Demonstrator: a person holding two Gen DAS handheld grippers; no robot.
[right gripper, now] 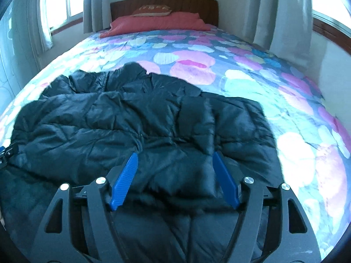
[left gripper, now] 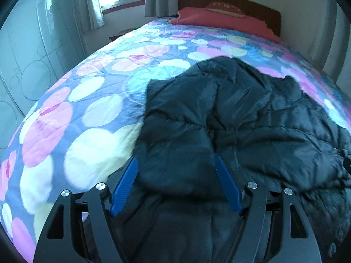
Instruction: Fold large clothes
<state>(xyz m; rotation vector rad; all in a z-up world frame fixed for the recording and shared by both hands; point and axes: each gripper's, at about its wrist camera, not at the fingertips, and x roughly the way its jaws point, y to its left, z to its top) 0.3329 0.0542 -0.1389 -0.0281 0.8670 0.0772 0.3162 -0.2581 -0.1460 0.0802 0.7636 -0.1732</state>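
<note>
A large black puffy jacket (left gripper: 230, 118) lies crumpled on a bed with a circle-patterned quilt (left gripper: 87, 100). It also shows in the right wrist view (right gripper: 136, 118). My left gripper (left gripper: 176, 162) is open, its blue fingers (left gripper: 127, 182) spread over the jacket's near left edge. My right gripper (right gripper: 175, 156) is open, its blue fingers (right gripper: 226, 179) spread over the jacket's near right part. Neither gripper holds any fabric. The other gripper's black edge shows at the far side of each view (right gripper: 5, 151).
A red pillow (right gripper: 158, 24) and a small cushion (right gripper: 153, 9) lie at the wooden headboard (right gripper: 164, 2). Windows with curtains (left gripper: 92, 2) stand on both sides. A pale wardrobe (left gripper: 28, 43) stands left of the bed. The quilt (right gripper: 285, 100) lies bare around the jacket.
</note>
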